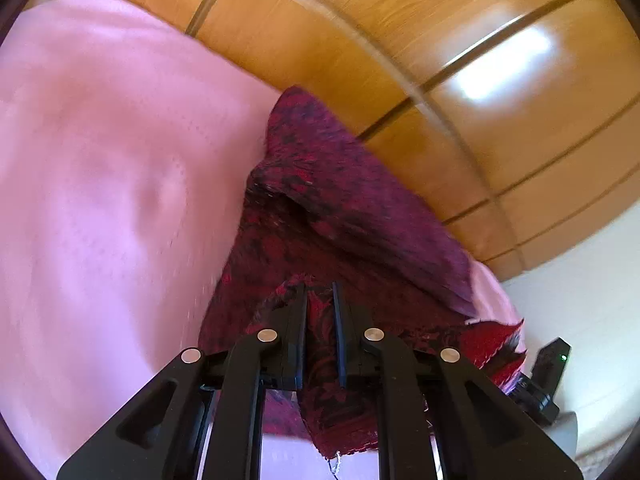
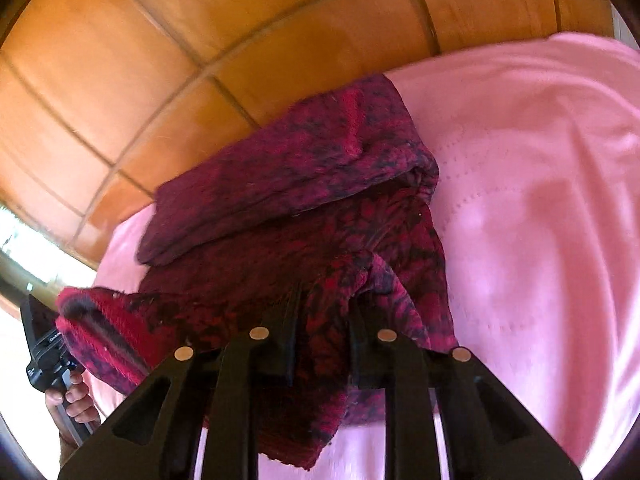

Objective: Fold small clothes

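A dark red garment [image 1: 340, 208] with a black floral print lies bunched on a pink sheet [image 1: 100, 140], its far part folded over. My left gripper [image 1: 320, 292] is shut on one edge of it, and the cloth hangs down between the fingers. In the right wrist view the same garment [image 2: 288, 168] is lifted at its near edge, with my right gripper [image 2: 324, 304] shut on a fold of it. The cloth stretches between the two grips toward a red hem [image 2: 100, 336] at the left.
The pink sheet [image 2: 540, 180] covers the surface under the garment and spreads wide beside it. Beyond its edge are orange floor tiles [image 2: 120, 60] and glossy wood panels [image 1: 480, 120]. A person's hand [image 2: 76, 400] holds the left tool's black housing [image 2: 44, 344].
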Demonstrator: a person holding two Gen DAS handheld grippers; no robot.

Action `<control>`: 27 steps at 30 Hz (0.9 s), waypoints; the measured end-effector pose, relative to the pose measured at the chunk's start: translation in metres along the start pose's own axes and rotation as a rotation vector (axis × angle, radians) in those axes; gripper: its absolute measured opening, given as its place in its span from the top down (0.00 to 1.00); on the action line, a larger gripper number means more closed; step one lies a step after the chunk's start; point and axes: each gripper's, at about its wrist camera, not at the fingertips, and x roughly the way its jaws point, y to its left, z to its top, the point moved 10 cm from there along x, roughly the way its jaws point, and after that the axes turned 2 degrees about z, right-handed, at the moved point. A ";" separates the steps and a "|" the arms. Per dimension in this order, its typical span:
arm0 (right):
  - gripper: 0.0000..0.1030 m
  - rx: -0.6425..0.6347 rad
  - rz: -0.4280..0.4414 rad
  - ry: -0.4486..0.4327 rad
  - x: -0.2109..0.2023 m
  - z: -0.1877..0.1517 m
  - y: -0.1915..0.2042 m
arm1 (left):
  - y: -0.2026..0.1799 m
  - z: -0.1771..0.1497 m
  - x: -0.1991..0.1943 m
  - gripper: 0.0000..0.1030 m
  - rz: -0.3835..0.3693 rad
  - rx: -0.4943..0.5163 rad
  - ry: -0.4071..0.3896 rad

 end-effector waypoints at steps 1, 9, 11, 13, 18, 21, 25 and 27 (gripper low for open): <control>0.83 0.006 -0.008 0.010 0.007 0.005 -0.001 | 0.003 0.005 0.009 0.90 0.010 -0.015 0.014; 0.69 0.023 0.013 0.033 0.019 0.018 0.001 | 0.024 0.042 -0.007 0.87 0.019 -0.086 -0.072; 0.60 0.018 0.022 0.030 0.017 0.019 0.005 | 0.030 0.042 -0.019 0.71 0.034 -0.057 -0.090; 0.53 0.005 0.031 0.015 0.016 0.021 0.012 | 0.039 0.038 -0.034 0.46 0.055 -0.038 -0.126; 0.51 -0.008 0.005 0.006 0.019 0.020 0.019 | 0.055 0.008 -0.055 0.43 0.053 0.015 -0.127; 0.49 0.011 -0.024 0.002 0.022 0.024 0.017 | 0.052 -0.020 -0.060 0.34 0.029 0.079 -0.100; 0.07 0.109 0.077 -0.023 0.014 0.028 0.025 | 0.048 -0.042 -0.059 0.27 0.028 0.122 -0.091; 0.03 0.179 0.108 -0.094 -0.002 0.037 0.021 | 0.049 -0.043 -0.061 0.27 0.017 0.101 -0.089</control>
